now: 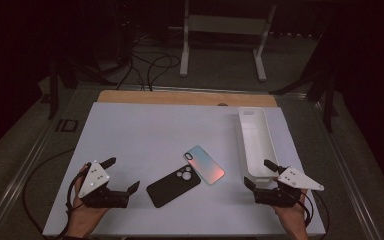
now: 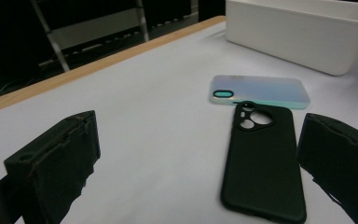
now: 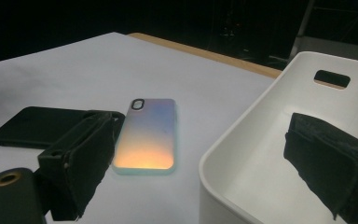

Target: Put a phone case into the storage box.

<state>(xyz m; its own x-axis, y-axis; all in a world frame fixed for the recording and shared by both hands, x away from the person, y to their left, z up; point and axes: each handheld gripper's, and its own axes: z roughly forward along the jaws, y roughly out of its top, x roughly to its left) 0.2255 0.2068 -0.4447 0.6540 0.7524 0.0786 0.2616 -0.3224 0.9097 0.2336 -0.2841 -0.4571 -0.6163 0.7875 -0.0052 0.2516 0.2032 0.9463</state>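
High view: a long white bin [image 1: 256,142] sits at the table's [image 1: 140,135] right side with nothing inside, and my right gripper [image 1: 261,176], jaws wide apart, is at its near end. Just left lie an iridescent phone case [image 1: 204,164] and a black phone case [image 1: 173,186], corners touching. My left gripper [image 1: 123,176] rests wide apart, holding nothing, beside the black one.

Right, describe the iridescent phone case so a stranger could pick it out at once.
Start at the long white bin on the right side of the white table. Just left of its near end lie two phone cases touching at a corner. Take the iridescent phone case, shimmering blue to orange with one small oval camera hole; the black phone case beside it is matte.
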